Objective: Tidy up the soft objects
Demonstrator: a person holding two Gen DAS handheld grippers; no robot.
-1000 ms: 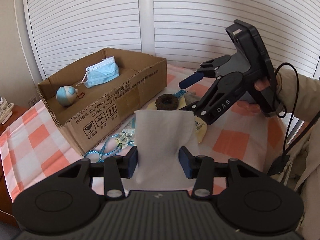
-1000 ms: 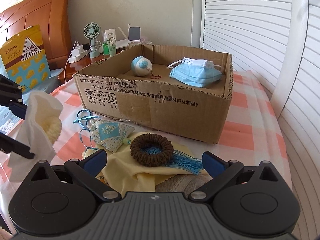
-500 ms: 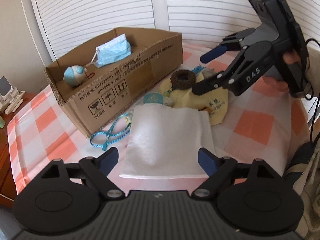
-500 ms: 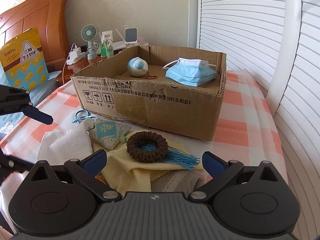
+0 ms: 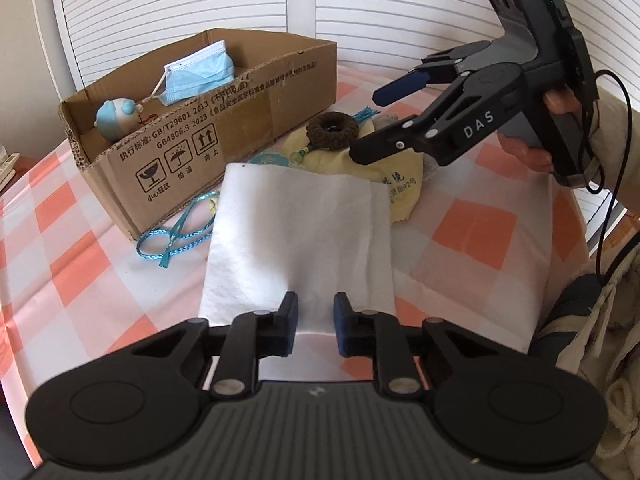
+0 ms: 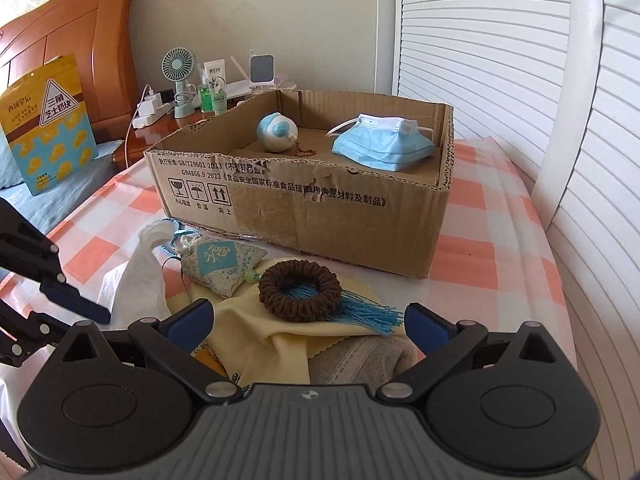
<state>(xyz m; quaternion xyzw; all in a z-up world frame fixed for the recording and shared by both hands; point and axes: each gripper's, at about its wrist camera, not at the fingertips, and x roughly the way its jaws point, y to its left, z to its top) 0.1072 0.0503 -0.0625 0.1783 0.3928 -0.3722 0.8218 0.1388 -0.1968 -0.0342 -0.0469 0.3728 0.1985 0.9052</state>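
Observation:
A white cloth (image 5: 304, 232) lies flat on the checked tablecloth, in front of the cardboard box (image 5: 240, 120). My left gripper (image 5: 316, 320) is at its near edge; the jaws are closing, with the cloth pinched between the pads. My right gripper (image 5: 368, 126) hovers open over a brown knitted ring (image 6: 300, 292) with a blue tassel, which rests on a yellow cloth (image 6: 256, 340). In the right wrist view the right gripper (image 6: 308, 318) holds nothing. A patterned sachet (image 6: 220, 264) lies beside the ring. The box holds a blue face mask (image 6: 384, 148) and a round blue-white toy (image 6: 276, 132).
A blue cord (image 5: 176, 236) lies by the box's near corner. A grey lace cloth (image 6: 352, 360) sits under the yellow one. White shutters (image 6: 520, 80) close off the far side. A bedside table with a small fan (image 6: 178, 68) and a yellow snack bag (image 6: 48, 120) stand on the left.
The left gripper lowered the white cloth onto the table, opened wide, then narrowed on the cloth's near edge. The right gripper stayed where it was, open.

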